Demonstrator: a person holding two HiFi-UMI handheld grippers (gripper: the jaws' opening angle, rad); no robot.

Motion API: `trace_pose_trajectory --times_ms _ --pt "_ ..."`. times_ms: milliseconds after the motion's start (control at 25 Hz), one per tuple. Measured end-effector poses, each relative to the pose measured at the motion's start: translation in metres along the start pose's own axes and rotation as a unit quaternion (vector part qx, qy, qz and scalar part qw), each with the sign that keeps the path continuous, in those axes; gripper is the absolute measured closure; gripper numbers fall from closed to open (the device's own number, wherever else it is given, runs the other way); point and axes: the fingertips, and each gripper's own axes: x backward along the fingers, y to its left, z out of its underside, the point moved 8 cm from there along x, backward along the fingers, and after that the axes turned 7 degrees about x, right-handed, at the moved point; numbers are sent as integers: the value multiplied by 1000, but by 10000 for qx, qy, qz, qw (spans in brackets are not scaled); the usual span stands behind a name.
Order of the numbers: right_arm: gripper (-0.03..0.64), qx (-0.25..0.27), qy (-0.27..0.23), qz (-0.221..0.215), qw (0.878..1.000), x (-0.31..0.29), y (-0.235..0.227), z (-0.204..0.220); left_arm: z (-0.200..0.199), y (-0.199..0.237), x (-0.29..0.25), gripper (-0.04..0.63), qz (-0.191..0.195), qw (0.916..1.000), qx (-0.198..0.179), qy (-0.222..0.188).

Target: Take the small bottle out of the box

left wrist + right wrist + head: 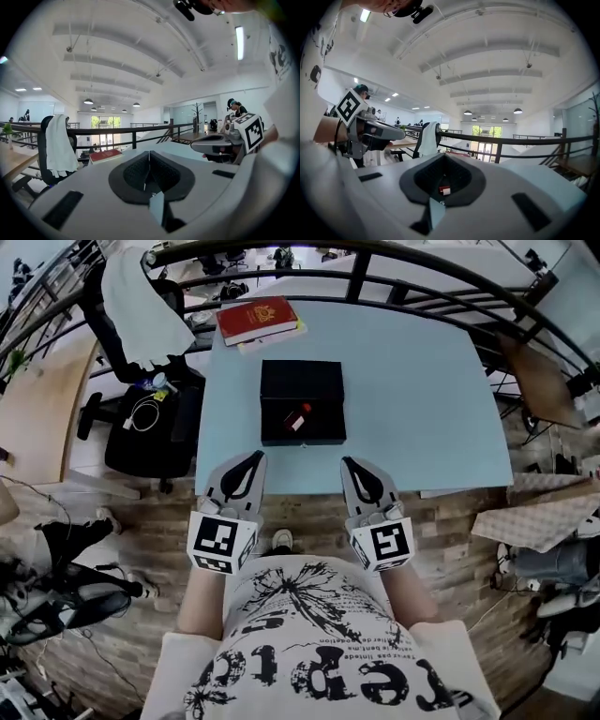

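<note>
On the table [422, 390], the bottle [297, 418] lies in the open box [281, 381], well ahead of the left gripper [253, 457] and right gripper [348, 462]; both have jaws pressed together (nothing held); best to spread one first, then lower it squarely astride the bottle before closing.

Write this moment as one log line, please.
left gripper shut, empty | right gripper shut, empty | small bottle in box on table

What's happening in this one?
A person stands at the light-blue table, holding the left gripper and the right gripper over its near edge, both shut and empty. The small bottle lies untouched in the open black box just ahead of them. A red book sits beyond.
</note>
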Motion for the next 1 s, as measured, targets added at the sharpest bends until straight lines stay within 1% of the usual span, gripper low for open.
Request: trace_pose_trajectory --times_ms 80,200,400,600,760,880,920,960,1000 --pt "606 -28 90 83 9999 -23 -2 -1 -1 22 -15 574 156 9998 29 113" --pt "606 -50 226 115 9997 -52 -8 2 1 45 -40 574 249 9992 130 279" --pt "606 -130 432 99 9989 -85 -31 13 15 60 -84 574 291 9967 163 734" --pt "606 -172 514 -126 9985 -121 -57 22 33 71 -135 574 224 9908 290 1300" --pt "606 -50 543 -461 9974 -146 -79 22 52 77 -176 572 75 9819 387 1852" --pt "606 46 564 -577 9967 -158 -97 26 73 77 -208 564 158 9707 378 2366" --pt "606 40 573 -603 9965 -162 -103 27 80 77 -217 538 202 9663 350 2543" --pt "606 13 575 -627 9964 -164 -109 29 87 76 -226 498 245 9616 318 2714" --pt "606 -24 577 -641 9963 -167 -114 31 93 75 -234 475 291 9569 281 2877"
